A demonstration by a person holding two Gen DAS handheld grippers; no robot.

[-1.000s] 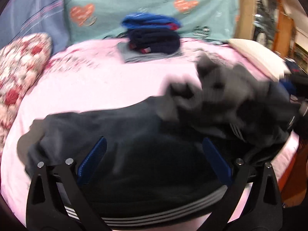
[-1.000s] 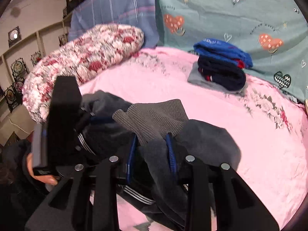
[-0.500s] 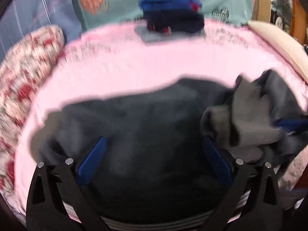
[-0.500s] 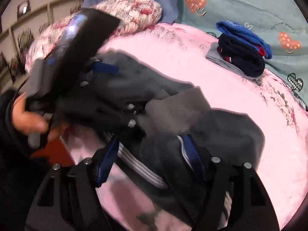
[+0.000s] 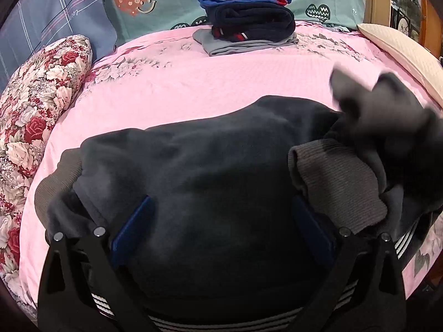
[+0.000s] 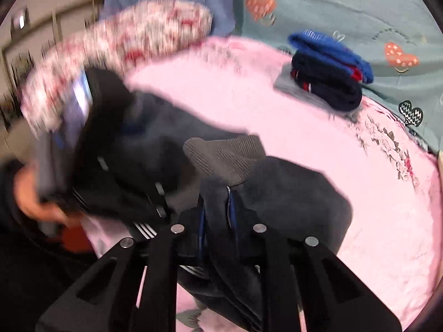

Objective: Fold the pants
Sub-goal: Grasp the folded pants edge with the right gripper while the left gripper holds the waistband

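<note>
A big pink flowery bed sheet (image 5: 210,83) holds the dark grey soft pants (image 5: 210,182) lying bunched across its near side, while the left gripper (image 5: 218,232) rests wide open on them and the right gripper (image 6: 217,213) pinches one fold tight.

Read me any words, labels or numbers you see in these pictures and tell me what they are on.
"of worry": on the teal heart-print sheet behind the pink bed, left wrist view; the words before it are cut off.
A second printed line at that sheet's top right is too small to read.
Right wrist view: faint print on the same sheet, too blurred to read.
Dark striped pants and stacked folded clothes: no legible label.
</note>
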